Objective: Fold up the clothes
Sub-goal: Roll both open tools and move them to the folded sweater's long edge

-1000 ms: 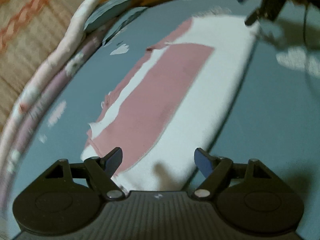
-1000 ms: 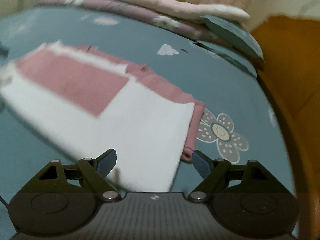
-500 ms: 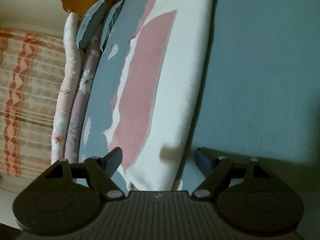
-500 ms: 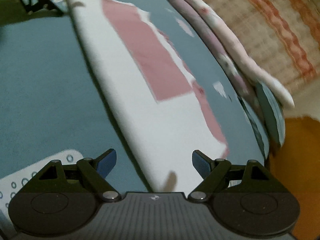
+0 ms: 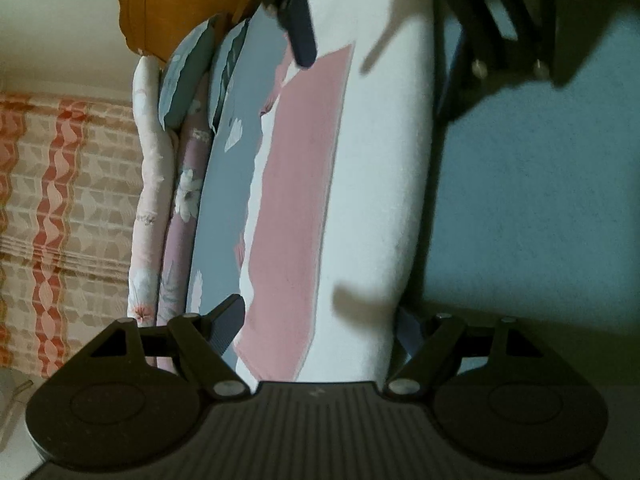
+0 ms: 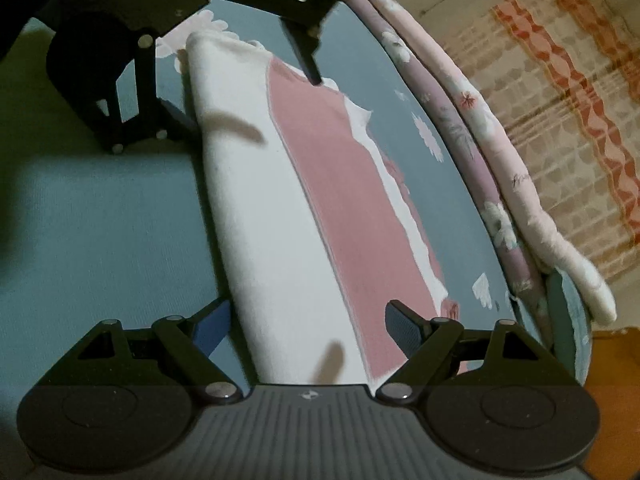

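Left wrist view: my left gripper (image 5: 320, 320) and right gripper (image 6: 308, 320) gape, empty, straddling opposite ends of the pink-and-white garment (image 5: 360, 200) on the bedsheet (image 5: 540, 200). Soft, limp; I'd pinch corners.

Left gripper (image 5: 318, 326) — foreground, bottom of the left wrist view; jaws spread wide, straddling the near end of the garment, nothing clamped between them.

Folded garment (image 5: 372, 184) — white with a broad pink panel, lying as a long strip on the blue-grey bedsheet (image 5: 540, 208), running from the near gripper to the far one.

Right gripper (image 5: 384, 20) — at the far end of the garment, facing back toward the camera; jaws parted, one dark finger (image 5: 300, 28) over the pink panel's far edge.

Rolled floral bedding (image 5: 150, 200) — pale pink and lilac, along the sheet's left edge.

Orange headboard (image 5: 172, 0) — upper left.

Patterned curtain (image 5: 60, 220) — red and beige, far left.
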Tool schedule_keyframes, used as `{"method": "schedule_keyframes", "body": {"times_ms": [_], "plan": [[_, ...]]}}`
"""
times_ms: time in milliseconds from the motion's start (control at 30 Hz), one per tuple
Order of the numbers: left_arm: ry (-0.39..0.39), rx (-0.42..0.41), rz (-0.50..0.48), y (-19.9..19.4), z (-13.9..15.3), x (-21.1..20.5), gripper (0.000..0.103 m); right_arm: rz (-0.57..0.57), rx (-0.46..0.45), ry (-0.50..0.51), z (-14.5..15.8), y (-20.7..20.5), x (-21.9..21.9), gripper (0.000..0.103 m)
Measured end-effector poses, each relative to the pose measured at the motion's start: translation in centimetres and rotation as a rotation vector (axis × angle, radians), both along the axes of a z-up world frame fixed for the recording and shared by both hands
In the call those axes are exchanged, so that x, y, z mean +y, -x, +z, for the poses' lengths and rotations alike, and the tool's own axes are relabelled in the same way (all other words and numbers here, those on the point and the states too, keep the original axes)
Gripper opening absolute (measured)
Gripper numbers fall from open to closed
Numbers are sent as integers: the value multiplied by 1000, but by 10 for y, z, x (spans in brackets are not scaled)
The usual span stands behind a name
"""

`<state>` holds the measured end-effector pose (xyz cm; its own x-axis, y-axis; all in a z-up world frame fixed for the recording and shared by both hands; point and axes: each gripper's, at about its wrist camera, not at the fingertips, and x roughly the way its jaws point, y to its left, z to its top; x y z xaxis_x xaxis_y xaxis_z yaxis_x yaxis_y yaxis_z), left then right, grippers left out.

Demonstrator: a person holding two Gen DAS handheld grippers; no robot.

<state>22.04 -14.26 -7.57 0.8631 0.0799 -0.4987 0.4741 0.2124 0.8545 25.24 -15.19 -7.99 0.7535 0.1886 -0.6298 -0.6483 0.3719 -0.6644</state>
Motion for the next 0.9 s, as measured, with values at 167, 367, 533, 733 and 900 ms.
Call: {"method": "schedule_keyframes", "body": {"times_ms": [167,367,533,733,900], "plan": [[-8,-14,34,0,1,29,81,-46,-32,37,-1,-4,-26,91],[40,-31,61,-2,5,65,81,-209,-40,74,-6,-10,-86,91],[24,-44,1,-19,2,56,81,-270,-55,71,-9,-13,-95,91],[27,-45,-40,-28,0,51,81,-250,-117,110,-17,-25,-76,91],[48,-48,-33,-20,1,63,81,-255,-78,90,-13,-29,-77,84]]}}
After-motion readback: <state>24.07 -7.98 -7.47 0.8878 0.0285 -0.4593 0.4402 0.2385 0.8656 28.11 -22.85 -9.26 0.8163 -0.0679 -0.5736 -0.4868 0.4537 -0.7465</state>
